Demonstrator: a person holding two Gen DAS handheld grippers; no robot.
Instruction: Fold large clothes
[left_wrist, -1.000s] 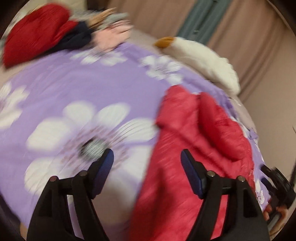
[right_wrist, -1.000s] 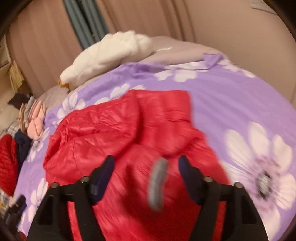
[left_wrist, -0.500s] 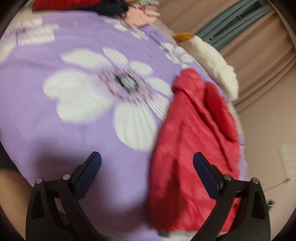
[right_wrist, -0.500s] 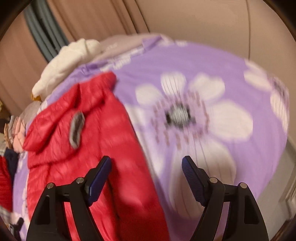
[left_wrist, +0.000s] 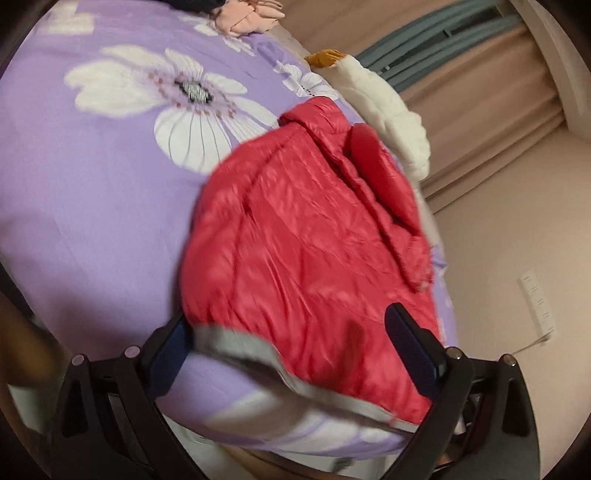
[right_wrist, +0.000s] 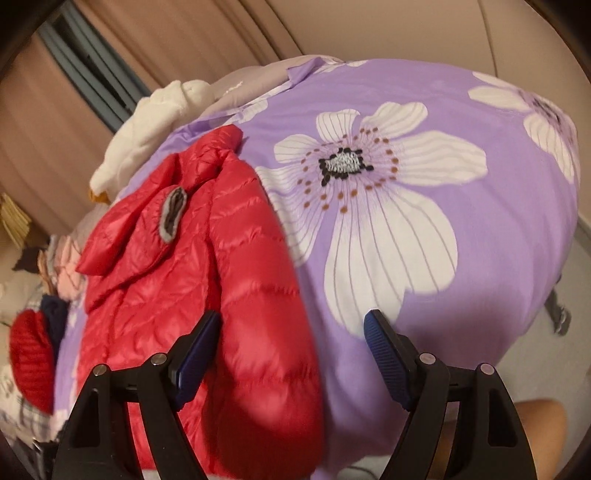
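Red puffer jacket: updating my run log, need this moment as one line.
red puffer jacket flat on purple floral bedspread | left gripper open at hem | right gripper open, nothing held

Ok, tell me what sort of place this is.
Most likely a bedroom: a red quilted puffer jacket lies on a bed's purple duvet with large white flowers, beige curtains hang behind, and more folded clothes sit at the bed's edge.

The bed cover (right_wrist: 517, 229) is light purple and carries big white flowers with dark centres and small brown dots. On it lies a shiny red quilted jacket (right_wrist: 236, 280) with grey trim on the cuff and the hem. Behind the jacket is a white fluffy bundle (left_wrist: 384, 107) with an orange-brown end. The gripper pads (right_wrist: 384, 354) are dark blue on black fingers.
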